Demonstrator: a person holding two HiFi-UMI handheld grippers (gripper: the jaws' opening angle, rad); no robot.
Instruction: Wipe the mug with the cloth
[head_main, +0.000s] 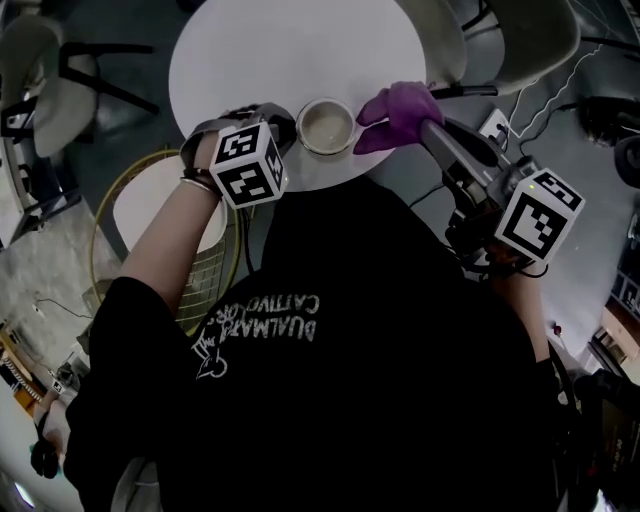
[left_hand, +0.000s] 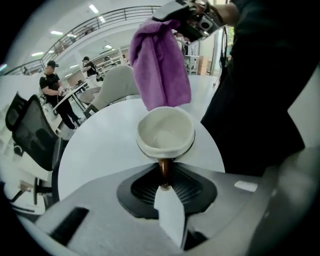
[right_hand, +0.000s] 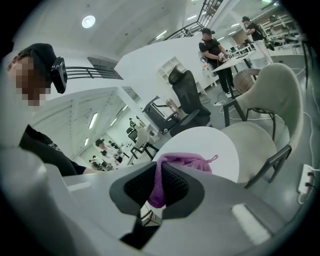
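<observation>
A white mug (head_main: 327, 125) stands upright near the closest edge of a round white bench (head_main: 280, 50). The left hand-held gripper (left_hand: 165, 175) is clamped on its brown handle. The right hand-held gripper (right_hand: 159, 192) is pinched on a purple cloth (head_main: 400, 112). The cloth hangs at the mug's right rim, opposite the handle. Wiping probably needs only a short move leftward, into the open mouth.

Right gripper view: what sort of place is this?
Probably a big open-plan office or lab hall: a black swivel office chair, a person standing at a long white desk, and a railed mezzanine in the left gripper view.
</observation>
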